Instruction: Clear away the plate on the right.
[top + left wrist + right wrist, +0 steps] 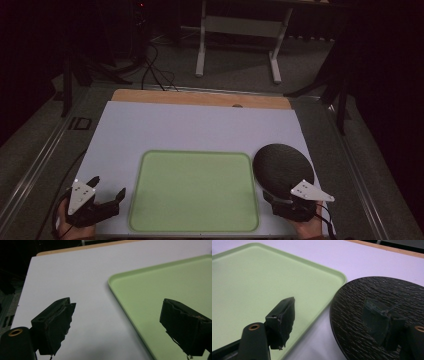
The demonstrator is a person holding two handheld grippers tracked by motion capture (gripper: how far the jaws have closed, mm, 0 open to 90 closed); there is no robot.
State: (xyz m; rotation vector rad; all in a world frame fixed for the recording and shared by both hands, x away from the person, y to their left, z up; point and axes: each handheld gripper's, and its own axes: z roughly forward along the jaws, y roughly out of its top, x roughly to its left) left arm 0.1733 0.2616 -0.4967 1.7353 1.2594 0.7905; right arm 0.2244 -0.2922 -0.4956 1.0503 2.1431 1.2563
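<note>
The left gripper (107, 192) sits at the near left corner of the white mat (200, 127). Its two black jaws stand wide apart and nothing is between them. In the left gripper view, one jaw hangs over the bare mat and the other hangs over the near edge of the green tray (170, 290).

The green tray lies flat on the mat, between the two grippers. It is just to the right of the left gripper and just to the left of the right gripper. Its inside looks bare and smooth.

The black plate (282, 167) lies on the mat right beside the tray's right edge. It is round and dark, with a rough, lined top. It sits just in front of the right gripper (287, 200).

The right gripper is let go too, jaws wide apart and holding nothing. In the right gripper view, one jaw hangs over the tray's edge and the other hangs over the plate (382, 307). I cannot tell if that jaw touches the plate.
</note>
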